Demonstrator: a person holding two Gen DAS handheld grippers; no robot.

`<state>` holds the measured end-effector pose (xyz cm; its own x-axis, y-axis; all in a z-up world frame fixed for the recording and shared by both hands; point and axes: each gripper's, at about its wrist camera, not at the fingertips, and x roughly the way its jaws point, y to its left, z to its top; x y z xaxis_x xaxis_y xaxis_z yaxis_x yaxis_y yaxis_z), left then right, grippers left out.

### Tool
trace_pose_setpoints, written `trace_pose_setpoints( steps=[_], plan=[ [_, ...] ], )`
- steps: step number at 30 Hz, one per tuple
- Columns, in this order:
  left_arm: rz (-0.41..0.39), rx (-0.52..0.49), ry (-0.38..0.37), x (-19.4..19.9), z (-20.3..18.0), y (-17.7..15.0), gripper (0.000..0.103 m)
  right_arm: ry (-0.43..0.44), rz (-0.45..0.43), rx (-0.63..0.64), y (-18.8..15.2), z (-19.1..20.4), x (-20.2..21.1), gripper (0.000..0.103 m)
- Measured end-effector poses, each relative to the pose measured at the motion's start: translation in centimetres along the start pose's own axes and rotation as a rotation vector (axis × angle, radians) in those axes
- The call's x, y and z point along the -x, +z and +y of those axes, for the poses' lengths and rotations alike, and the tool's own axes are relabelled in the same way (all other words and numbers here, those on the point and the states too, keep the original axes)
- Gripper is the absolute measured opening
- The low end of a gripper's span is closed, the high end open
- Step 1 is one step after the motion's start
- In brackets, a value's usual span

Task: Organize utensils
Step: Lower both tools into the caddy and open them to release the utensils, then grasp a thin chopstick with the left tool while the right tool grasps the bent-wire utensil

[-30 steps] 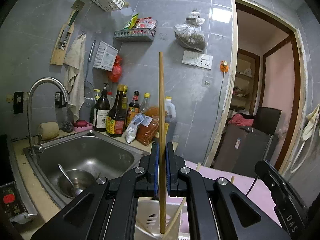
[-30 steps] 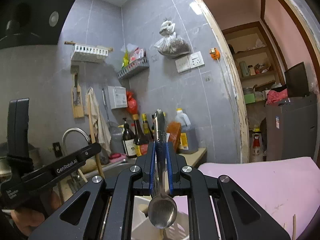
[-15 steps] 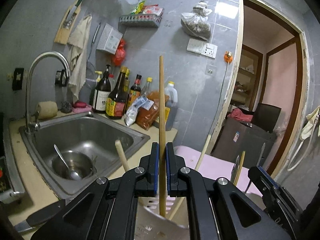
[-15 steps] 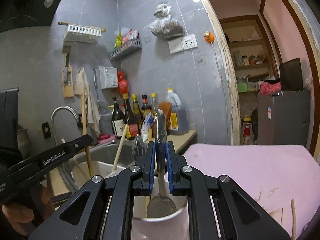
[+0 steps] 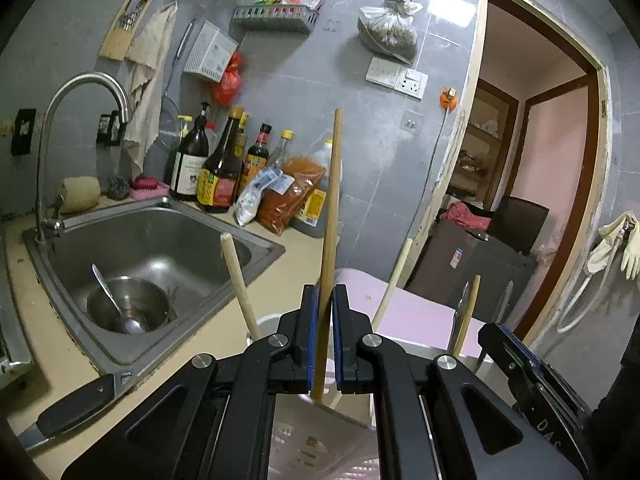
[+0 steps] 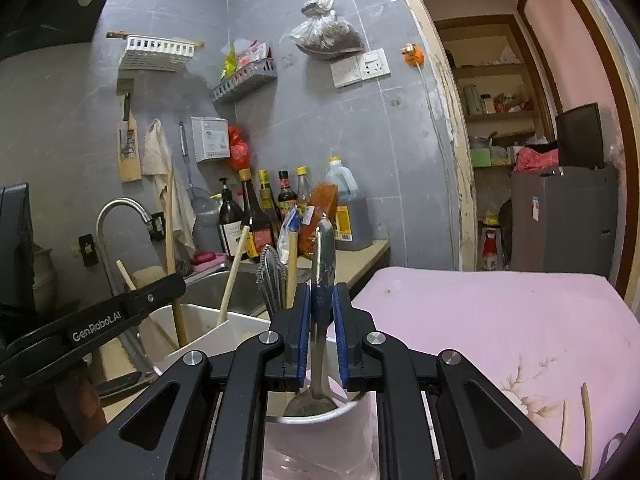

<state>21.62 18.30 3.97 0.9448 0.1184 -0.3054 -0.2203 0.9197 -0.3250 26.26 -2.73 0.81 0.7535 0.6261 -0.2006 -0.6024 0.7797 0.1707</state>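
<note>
Grey-tiled kitchen. Nearest, the left gripper (image 5: 322,340) pinches an upright chopstick (image 5: 330,216), its lower end inside a white holder (image 5: 320,444). The right gripper (image 6: 323,334) clamps a spoon (image 6: 320,320) by the handle, bowl down in a round cup (image 6: 320,436). Beyond lie a pink cloth (image 6: 480,312), the sink (image 5: 160,248) and bottles (image 5: 218,164).

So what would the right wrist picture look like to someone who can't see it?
The right claw holds a metal spoon upright, bowl down, over a white utensil holder with wooden sticks inside. Behind are a sink and sauce bottles.
</note>
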Motion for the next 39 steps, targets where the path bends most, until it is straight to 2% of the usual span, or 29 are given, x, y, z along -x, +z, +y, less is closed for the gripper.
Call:
trace_pose_setpoints(
  steps=[3, 5, 7, 11, 15, 17, 18, 20, 24, 26, 36, 37, 38, 39],
  plan=[
    [0.016, 0.014, -0.011, 0.0, 0.1, 0.0, 0.006, 0.000, 0.007, -0.013, 0.2, -0.3, 0.1, 0.014],
    [0.019, 0.024, -0.020, 0.2, 0.1, 0.1, 0.006, 0.002, 0.005, -0.021, 0.2, -0.4, 0.3, 0.021],
    [0.020, 0.030, -0.030, 0.4, 0.1, 0.2, 0.007, 0.001, 0.004, -0.021, 0.4, -0.4, 0.4, 0.022],
    [0.013, 0.040, -0.051, 0.9, -0.1, 0.5, 0.020, -0.001, 0.000, -0.029, 0.8, -0.4, 0.9, 0.026],
    [0.013, 0.034, -0.059, 1.2, -0.5, 0.7, 0.022, -0.009, -0.017, -0.031, 1.4, -0.6, 1.8, 0.031],
    [0.014, 0.028, -0.064, 1.3, -0.9, 0.8, 0.027, -0.015, -0.032, -0.030, 1.7, -0.7, 2.5, 0.041],
    [0.013, 0.026, -0.068, 1.4, -1.1, 0.8, 0.029, -0.021, -0.041, -0.030, 1.9, -0.9, 2.9, 0.043],
    [0.007, 0.022, -0.079, 1.6, -1.5, 0.8, 0.037, -0.034, -0.055, -0.029, 2.2, -1.1, 3.6, 0.047],
    [-0.006, 0.013, -0.105, 2.1, -2.6, 1.0, 0.048, -0.080, -0.086, -0.015, 2.9, -1.7, 5.4, 0.055],
    [-0.011, 0.001, -0.116, 2.3, -3.3, 1.1, 0.055, -0.109, -0.110, -0.008, 3.3, -2.2, 6.7, 0.069],
    [-0.087, -0.076, -0.168, 5.2, -6.7, 1.9, 0.094, -0.213, -0.181, 0.030, 4.7, -4.6, 12.3, 0.087],
    [-0.098, -0.083, -0.167, 5.6, -7.0, 1.9, 0.098, -0.228, -0.186, 0.031, 4.8, -5.0, 12.9, 0.092],
    [-0.104, -0.090, -0.170, 5.8, -7.3, 1.8, 0.099, -0.242, -0.190, 0.031, 4.9, -5.2, 13.4, 0.101],
    [-0.107, -0.099, -0.178, 6.0, -7.7, 1.8, 0.099, -0.252, -0.194, 0.029, 4.9, -5.4, 13.8, 0.103]
  ],
)
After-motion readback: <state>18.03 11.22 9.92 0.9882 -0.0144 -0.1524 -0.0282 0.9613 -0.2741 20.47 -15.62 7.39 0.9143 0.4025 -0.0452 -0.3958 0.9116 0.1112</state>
